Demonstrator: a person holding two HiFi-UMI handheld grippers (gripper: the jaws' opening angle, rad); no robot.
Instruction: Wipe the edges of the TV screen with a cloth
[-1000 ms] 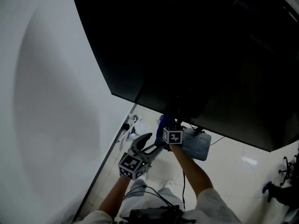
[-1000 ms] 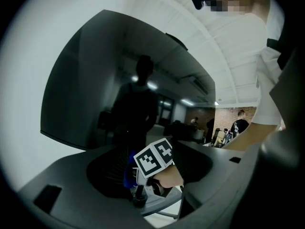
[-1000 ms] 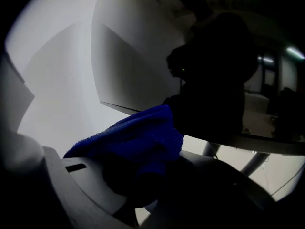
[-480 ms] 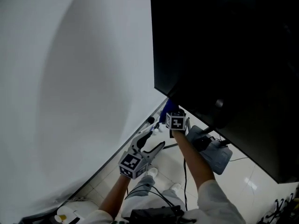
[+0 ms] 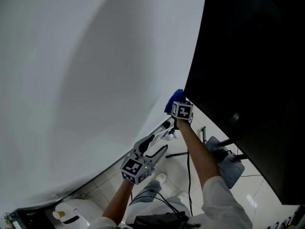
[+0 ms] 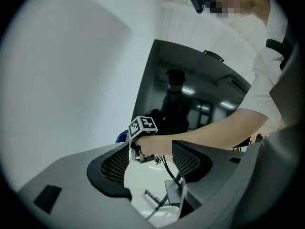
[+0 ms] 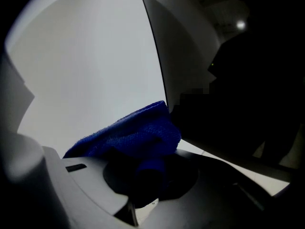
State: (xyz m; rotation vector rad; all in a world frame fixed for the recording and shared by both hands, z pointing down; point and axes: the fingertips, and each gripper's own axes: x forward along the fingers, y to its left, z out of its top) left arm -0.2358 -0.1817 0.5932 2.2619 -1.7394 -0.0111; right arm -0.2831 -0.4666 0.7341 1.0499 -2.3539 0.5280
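The black TV screen (image 5: 248, 70) fills the right of the head view, and its left edge runs down to a lower corner. My right gripper (image 5: 177, 104) is shut on a blue cloth (image 5: 175, 100) held against that corner. The right gripper view shows the cloth (image 7: 138, 132) bunched between the jaws of the right gripper (image 7: 147, 168), touching the TV's edge (image 7: 159, 75). My left gripper (image 5: 155, 145) hangs lower, open and holding nothing. In the left gripper view the left gripper (image 6: 150, 159) frames the right gripper's marker cube (image 6: 143, 126) and the TV (image 6: 190, 94).
A white wall (image 5: 95, 80) stands just left of the TV. Below are the TV stand's legs (image 5: 190, 154), a grey bag (image 5: 231, 166) on the tiled floor, and a white container (image 5: 71, 214) at lower left. A cable trails from my right arm.
My right gripper has carried the cloth from under the TV's bottom edge to its lower left corner. The head view has swung towards the wall. The left gripper stays low and open.
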